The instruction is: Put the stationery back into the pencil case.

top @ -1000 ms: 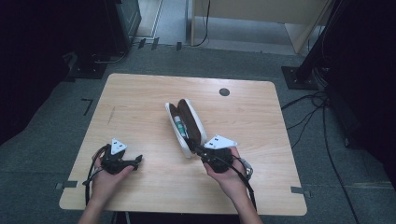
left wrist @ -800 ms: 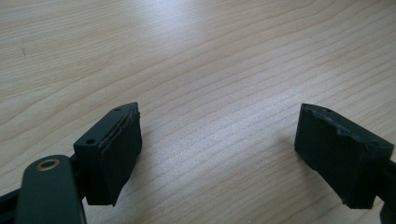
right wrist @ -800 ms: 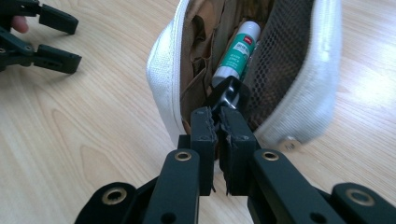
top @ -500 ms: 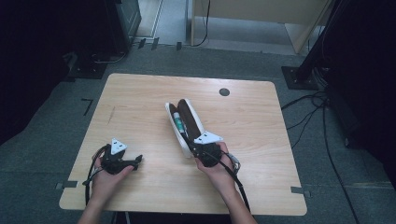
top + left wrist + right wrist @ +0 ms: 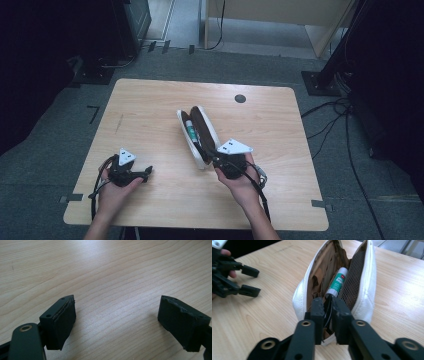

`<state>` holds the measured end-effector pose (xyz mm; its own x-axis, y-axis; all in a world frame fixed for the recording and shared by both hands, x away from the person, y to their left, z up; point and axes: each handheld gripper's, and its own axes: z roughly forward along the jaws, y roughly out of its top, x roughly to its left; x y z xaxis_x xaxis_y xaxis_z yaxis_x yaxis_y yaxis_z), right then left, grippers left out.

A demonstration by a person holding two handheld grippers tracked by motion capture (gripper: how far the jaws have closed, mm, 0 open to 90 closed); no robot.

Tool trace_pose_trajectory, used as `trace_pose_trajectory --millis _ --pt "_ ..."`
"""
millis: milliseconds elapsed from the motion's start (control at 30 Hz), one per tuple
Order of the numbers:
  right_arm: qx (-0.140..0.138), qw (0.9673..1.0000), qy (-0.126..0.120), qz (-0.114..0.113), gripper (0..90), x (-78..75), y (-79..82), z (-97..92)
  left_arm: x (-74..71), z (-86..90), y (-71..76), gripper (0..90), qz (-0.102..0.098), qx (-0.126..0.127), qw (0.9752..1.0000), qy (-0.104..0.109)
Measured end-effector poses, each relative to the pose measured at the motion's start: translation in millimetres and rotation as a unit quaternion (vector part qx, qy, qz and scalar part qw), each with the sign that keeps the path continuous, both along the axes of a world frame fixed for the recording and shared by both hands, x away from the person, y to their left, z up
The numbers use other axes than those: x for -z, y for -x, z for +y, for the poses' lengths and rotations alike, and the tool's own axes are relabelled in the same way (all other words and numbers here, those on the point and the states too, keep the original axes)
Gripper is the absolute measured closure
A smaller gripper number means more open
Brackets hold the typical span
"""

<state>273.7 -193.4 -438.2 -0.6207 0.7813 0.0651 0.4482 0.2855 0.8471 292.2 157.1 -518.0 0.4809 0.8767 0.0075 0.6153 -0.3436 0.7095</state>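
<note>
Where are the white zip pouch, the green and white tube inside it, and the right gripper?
white zip pouch (image 5: 367, 277), right gripper view, outer right wall
green and white tube (image 5: 338, 282), right gripper view, green label
right gripper (image 5: 327, 311), right gripper view, between jaw tips

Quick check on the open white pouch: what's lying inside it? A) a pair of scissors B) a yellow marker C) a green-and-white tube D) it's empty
C: the right gripper view shows a green-and-white tube lying between the brown lining and the mesh pocket of the open white pouch; the high view also shows its green body inside the pouch.
</note>
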Motion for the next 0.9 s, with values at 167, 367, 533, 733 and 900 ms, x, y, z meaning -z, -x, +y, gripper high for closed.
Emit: trace_pose_trajectory --millis 167,367,533,733,900 --pt "-0.002 0.9998 -0.016 -0.010 59.7 -9.3 7.5 -12.6 0.0 0.1 0.0 15.2 0.000 -0.001 1.0000 -0.001" --pt "0.015 0.9998 -0.015 -0.004 25.4 -14.3 9.5 -27.7 0.0 0.2 0.0 15.2 0.000 -0.001 1.0000 -0.001" --pt "0.054 0.9984 -0.004 0.015 9.1 -10.9 11.3 -41.1 -0.1 0.3 -0.1 15.2 0.000 -0.001 1.0000 -0.002" --pt "0.071 0.9971 -0.004 0.025 0.0 1.2 16.8 -59.0 -0.1 0.2 -0.1 15.2 0.000 -0.001 1.0000 -0.002" --pt "0.097 0.9949 0.001 0.030 0.0 11.6 20.0 -74.3 -0.1 0.3 -0.2 15.2 0.000 -0.001 1.0000 -0.002"
